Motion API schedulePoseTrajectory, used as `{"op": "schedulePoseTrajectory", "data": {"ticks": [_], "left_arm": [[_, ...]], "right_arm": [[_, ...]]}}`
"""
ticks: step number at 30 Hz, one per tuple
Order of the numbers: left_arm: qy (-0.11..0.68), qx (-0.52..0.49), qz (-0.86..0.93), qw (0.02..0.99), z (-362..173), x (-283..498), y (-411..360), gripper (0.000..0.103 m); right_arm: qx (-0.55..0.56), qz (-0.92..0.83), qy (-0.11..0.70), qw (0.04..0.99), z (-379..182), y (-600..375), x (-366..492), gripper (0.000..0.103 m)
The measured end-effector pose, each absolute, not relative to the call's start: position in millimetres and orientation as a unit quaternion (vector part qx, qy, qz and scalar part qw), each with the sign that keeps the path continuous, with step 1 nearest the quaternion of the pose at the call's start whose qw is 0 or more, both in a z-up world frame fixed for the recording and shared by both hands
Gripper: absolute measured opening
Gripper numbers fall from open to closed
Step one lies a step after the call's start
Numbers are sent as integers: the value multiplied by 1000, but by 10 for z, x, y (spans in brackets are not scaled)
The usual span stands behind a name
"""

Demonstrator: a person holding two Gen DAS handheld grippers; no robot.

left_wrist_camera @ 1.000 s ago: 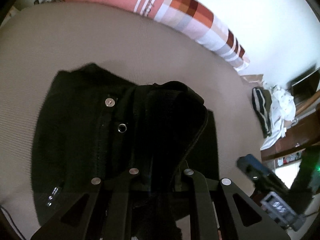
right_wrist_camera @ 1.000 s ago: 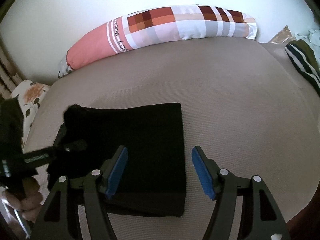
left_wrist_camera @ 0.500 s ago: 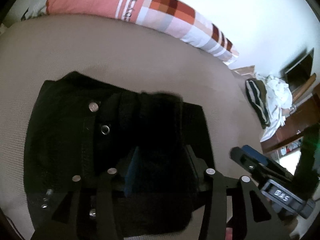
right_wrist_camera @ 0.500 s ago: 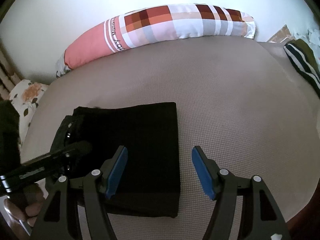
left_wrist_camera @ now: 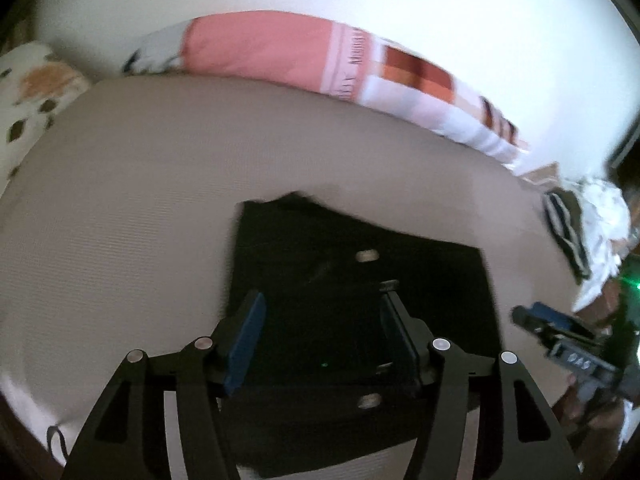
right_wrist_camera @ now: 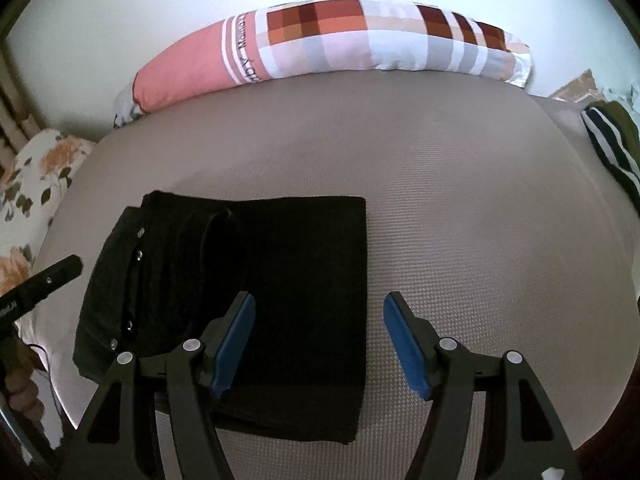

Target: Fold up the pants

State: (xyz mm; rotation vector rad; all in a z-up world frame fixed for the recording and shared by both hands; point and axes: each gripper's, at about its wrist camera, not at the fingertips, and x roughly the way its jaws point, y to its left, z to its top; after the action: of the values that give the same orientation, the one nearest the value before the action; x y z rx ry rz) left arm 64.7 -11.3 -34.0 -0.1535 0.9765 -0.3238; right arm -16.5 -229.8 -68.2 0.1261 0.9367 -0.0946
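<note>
The tan bed fills both views, with the black pants lower left in the right view. A second ago the left gripper pinched a raised fold; now it's let go, so they're basically folded. Both it and the right gripper gape wide, holding nothing.

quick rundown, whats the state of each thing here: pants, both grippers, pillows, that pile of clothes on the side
pants: folded into a flat rectangle on the bed, waistband snaps showing at its left edge
left gripper: open, holding nothing, above the pants
right gripper: open, empty, over the pants' right edge
bed: beige cover, smooth
plaid pillow: lying along the wall
floral pillow: at the left edge
clothes pile: crumpled, unfolded
</note>
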Motion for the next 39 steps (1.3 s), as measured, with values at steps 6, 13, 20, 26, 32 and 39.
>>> {"op": "schedulePoseTrajectory", "data": {"ticks": [6,13,20,26,32,39], "left_arm": [[481,-65,-81,871,-540,600,345,61],[494,-68,-53,865,-726,522,589,68],[499,-91,-74,859,-780,495,587,73],[501,-105,-79,856,-801,504,625,74],[503,-107,-75,854,-816,520,646,74],[503,-105,-71,855,-814,544,622,74]], "right_arm": [[63,-5,464,884,-745,-2224,-93,64],[170,108,500,842,-897,-2301,44,65],[234,171,533,795,-1144,-2331,217,67],[257,194,533,783,-1277,-2273,362,69],[298,219,504,780,-1339,-2250,634,61],[319,230,504,769,-1336,-2198,807,19]]}}
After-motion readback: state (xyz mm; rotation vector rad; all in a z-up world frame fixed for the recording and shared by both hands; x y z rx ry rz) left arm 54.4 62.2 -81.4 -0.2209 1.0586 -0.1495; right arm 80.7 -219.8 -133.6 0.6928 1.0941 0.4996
